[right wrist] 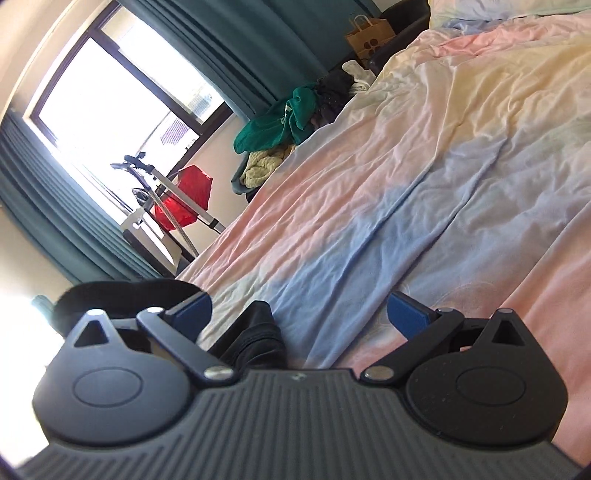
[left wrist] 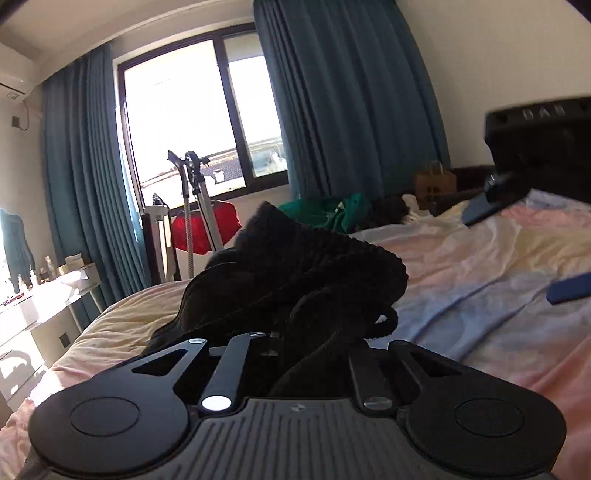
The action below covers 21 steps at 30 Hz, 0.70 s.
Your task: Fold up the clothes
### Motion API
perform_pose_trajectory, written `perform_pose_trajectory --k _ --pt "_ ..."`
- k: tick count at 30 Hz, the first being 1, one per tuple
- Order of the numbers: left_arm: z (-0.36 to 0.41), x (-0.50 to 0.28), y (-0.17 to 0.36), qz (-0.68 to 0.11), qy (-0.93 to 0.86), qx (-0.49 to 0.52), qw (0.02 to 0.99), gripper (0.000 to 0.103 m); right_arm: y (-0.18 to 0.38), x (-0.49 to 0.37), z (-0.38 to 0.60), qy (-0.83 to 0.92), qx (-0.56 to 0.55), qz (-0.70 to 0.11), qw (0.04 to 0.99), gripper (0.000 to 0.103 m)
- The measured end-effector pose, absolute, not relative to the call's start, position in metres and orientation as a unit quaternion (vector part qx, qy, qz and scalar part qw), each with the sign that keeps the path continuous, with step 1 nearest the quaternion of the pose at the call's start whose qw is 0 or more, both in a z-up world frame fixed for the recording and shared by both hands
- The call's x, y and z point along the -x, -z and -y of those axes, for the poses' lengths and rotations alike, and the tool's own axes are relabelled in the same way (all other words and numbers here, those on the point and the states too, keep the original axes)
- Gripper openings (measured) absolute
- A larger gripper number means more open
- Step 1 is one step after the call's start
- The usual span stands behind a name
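While the left gripper [left wrist: 295, 332] is clamped on a bunched black knit garment [left wrist: 295, 273], its fingers buried in the cloth and out of sight, the step in hand looks like carrying one piece onto the bed [left wrist: 480, 266] to be spread. The garment rises in a rumpled heap just ahead of that gripper, above the pastel bedspread, and the left wrist view shows no flat edge yet. In the right wrist view the right gripper [right wrist: 299, 314] stands with its blue fingers [right wrist: 406, 314] wide apart over the sheet; a dark fold of cloth [right wrist: 255, 339] lies low between them near the body, but the pads do not press on it. The next move probably calls for lowering the bundle onto the bare sheet, then having the free gripper take a second corner so the cloth can be pulled flat. As for containers, a brown paper bag [right wrist: 365, 33] stands beyond the far bedside; its contents cannot be seen. Beside the bed, a loose pile of clothes [right wrist: 280, 122], green and dark, lies waiting.
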State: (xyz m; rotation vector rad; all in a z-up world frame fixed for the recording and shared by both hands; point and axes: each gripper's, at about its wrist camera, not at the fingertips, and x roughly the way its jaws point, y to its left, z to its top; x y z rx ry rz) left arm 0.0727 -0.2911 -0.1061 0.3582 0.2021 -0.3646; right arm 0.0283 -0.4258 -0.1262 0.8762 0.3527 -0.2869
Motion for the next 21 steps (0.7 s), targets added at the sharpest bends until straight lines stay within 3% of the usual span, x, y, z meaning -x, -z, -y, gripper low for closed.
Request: perform_pose_trajectory --k 4,5,6,8,11,15,21 --pt "0.316 -0.068 0.135 -0.101 0.199 -0.262 0.939 0.018 0.132 -0.039 0.422 0.096 -0.426 -0.180 0.881 0.103" --pt "0.312 -0.069 0.133 -0.106 0.204 -0.263 0.937 0.031 0.133 -0.042 0.421 0.085 -0.428 -0.183 0.881 0.103" --pt "0.307 -0.070 0.130 -0.111 0.209 -0.264 0.935 0.057 0.134 -0.045 0.419 0.077 -0.428 -0.187 0.881 0.103" --pt "0.294 -0.069 0.125 -0.120 0.216 -0.269 0.931 0.084 0.136 -0.051 0.415 0.055 -0.433 -0.196 0.878 0.103" --pt "0.270 -0.061 0.125 -0.136 0.218 -0.294 0.921 0.101 0.142 -0.056 0.412 0.035 -0.453 -0.210 0.866 0.103" --pt "0.191 -0.040 0.133 -0.173 0.216 -0.333 0.901 0.100 0.155 -0.059 0.406 0.046 -0.476 -0.233 0.847 0.103" --pt "0.111 -0.036 0.120 -0.214 0.185 -0.248 0.926 0.092 0.171 -0.074 0.389 0.017 -0.494 -0.253 0.832 0.103"
